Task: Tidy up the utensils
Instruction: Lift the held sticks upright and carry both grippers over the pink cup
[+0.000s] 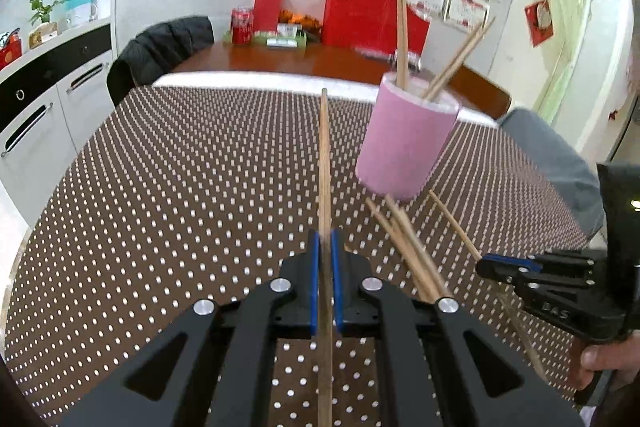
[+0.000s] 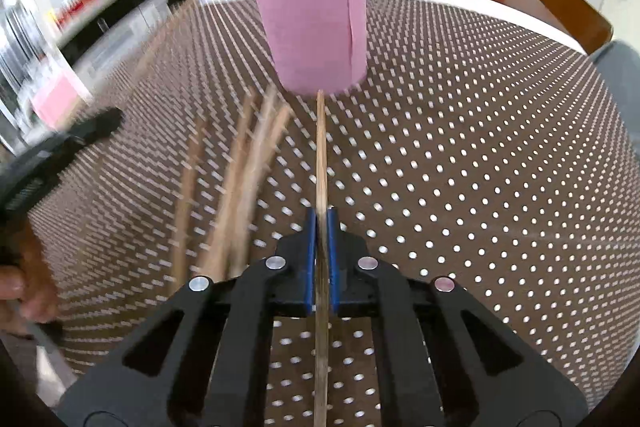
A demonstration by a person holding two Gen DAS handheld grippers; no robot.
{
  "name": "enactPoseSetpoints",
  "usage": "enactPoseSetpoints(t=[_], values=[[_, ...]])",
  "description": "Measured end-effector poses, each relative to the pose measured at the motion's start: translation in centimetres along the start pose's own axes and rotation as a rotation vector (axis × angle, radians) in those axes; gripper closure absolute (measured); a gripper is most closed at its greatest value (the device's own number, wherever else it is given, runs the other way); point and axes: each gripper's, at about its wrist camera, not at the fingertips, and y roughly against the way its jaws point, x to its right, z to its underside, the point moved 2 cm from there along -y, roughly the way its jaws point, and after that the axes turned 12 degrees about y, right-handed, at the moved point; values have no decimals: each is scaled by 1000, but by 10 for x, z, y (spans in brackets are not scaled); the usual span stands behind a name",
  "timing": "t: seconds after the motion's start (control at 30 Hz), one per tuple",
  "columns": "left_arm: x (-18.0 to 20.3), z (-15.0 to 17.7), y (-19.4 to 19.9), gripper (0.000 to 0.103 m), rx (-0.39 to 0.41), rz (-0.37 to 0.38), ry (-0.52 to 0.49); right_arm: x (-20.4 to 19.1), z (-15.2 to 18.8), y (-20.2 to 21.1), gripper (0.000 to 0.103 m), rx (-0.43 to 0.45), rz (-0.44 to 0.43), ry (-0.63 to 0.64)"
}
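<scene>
A pink cup [image 1: 406,143] stands on the dotted brown tablecloth [image 1: 180,187] with several wooden chopsticks upright in it. My left gripper [image 1: 327,239] is shut on one chopstick [image 1: 325,163] that points forward, left of the cup. Several loose chopsticks [image 1: 408,247] lie on the cloth in front of the cup. My right gripper [image 2: 320,217] is shut on another chopstick [image 2: 321,155] whose tip reaches the base of the pink cup [image 2: 316,23]. The right gripper [image 1: 486,264] also shows at the right edge of the left wrist view. Loose chopsticks [image 2: 240,195] lie blurred to its left.
A dark jacket hangs on a chair [image 1: 160,47] beyond the table's far left. Red bags and boxes [image 1: 372,15] stand on a wooden table behind. White cabinets [image 1: 48,99] line the left wall. A grey chair [image 1: 556,163] is at the right.
</scene>
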Motion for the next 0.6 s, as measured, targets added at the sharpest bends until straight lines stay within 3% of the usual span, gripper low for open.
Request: enactPoseSetpoints(t=[0.17, 0.33, 0.6], values=[[8, -15, 18, 97, 99, 61, -7, 7, -4, 37, 98, 177, -80, -64], [35, -47, 38, 97, 211, 148, -61, 12, -27, 75, 98, 361, -107, -74], [66, -99, 42, 97, 333, 264, -78, 19, -70, 100, 98, 526, -122, -71]])
